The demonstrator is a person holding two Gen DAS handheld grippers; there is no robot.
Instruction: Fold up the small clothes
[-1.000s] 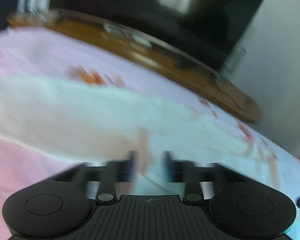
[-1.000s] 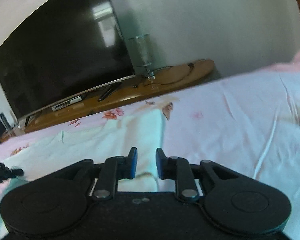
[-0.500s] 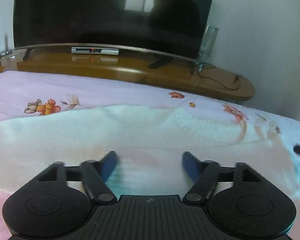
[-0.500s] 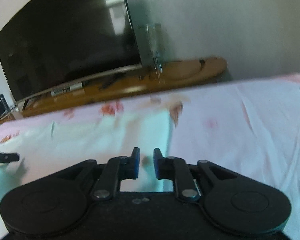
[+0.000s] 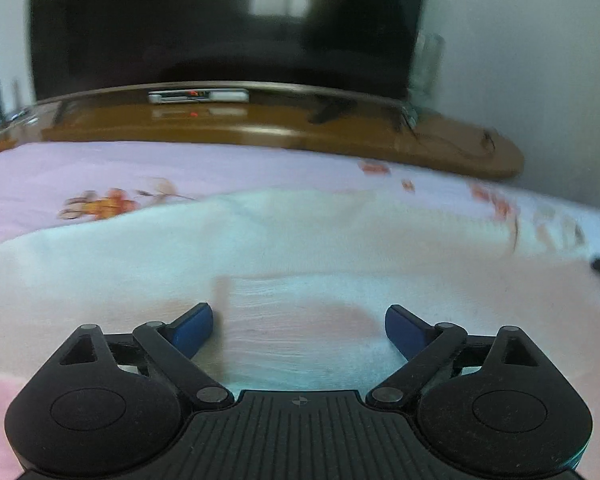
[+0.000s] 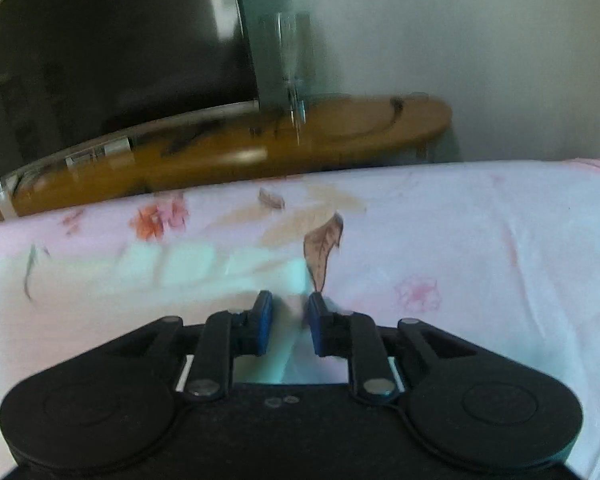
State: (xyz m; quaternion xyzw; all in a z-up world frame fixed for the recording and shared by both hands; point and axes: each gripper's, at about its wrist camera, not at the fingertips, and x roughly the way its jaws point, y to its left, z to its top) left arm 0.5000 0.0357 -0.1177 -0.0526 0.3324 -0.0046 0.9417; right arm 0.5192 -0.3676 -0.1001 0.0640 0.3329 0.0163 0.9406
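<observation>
Soft daylight; a window reflection glares on the dark television (image 5: 228,28). Both views show motion blur and fisheye-bent edges.

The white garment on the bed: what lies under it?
Under the white garment lies the pink floral bedsheet, visible around its edges. The covered part of the sheet cannot be seen.

The soft pale white cloth garment (image 5: 300,240) looks a bit green-blue in places. It lies on the pink bed sheet (image 6: 480,232), which has orange flowers and brown leaves printed on it. Each black hand-held gripper (image 5: 299,326) (image 6: 289,322) has blue pads. The big flat screen (image 5: 220,20) is black. The wooden stand (image 6: 340,132) is shiny orange-brown.
</observation>
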